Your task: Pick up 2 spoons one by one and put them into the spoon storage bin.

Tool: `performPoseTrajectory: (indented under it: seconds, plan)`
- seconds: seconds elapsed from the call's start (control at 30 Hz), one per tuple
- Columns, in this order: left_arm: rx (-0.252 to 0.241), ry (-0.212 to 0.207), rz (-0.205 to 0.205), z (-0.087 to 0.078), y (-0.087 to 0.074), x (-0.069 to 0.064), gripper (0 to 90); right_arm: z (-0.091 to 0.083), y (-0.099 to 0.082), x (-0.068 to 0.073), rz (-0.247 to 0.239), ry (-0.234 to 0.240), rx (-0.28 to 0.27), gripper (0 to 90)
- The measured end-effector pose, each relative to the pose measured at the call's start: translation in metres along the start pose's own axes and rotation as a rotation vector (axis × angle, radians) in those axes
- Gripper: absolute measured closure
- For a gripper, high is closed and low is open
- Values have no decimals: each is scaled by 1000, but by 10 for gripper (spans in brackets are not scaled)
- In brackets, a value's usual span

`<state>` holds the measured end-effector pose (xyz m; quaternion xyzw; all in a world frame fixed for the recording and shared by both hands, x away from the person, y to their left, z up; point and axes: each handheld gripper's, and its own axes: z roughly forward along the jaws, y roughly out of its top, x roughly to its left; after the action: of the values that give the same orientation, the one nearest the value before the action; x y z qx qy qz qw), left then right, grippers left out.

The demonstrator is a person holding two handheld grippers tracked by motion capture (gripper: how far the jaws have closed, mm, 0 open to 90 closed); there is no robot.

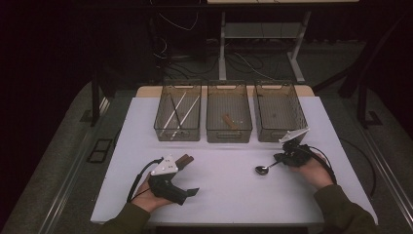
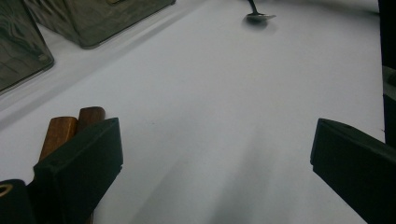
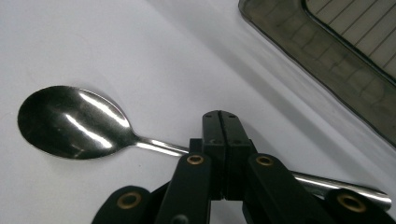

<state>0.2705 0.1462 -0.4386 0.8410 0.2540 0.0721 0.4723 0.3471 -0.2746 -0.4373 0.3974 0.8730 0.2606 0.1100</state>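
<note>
Spoon (image 3: 74,123) was pinched at its handle by the right gripper (image 3: 220,122), bowl resting on the table (image 1: 229,185); the left gripper (image 2: 215,154) was spread beside wooden sticks (image 2: 70,128).

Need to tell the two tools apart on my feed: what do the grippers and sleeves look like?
Both are black handheld tools. The left gripper has blocky black jaws, a pale grey three-cornered plate on top and a black cable trailing back. The right gripper has the same plate, brass-coloured rivets on its linkage and a looping black cable. Sleeves are dark olive.

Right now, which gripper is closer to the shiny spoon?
Right. The right gripper is clamped on the spoon handle; the left gripper sits far across the table, jaws open.
</note>
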Motion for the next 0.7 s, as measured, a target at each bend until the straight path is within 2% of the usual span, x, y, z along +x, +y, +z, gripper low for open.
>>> performPoseTrajectory:
  seconds: [0.37, 0.7]
  plan:
    - [0, -4, 3, 0, 0, 0, 11, -5, -6, 1, 8, 11, 21, 900]
    - [0, -5, 3, 0, 0, 0, 11, -12, -14, 3, 10, 45, 49, 900]
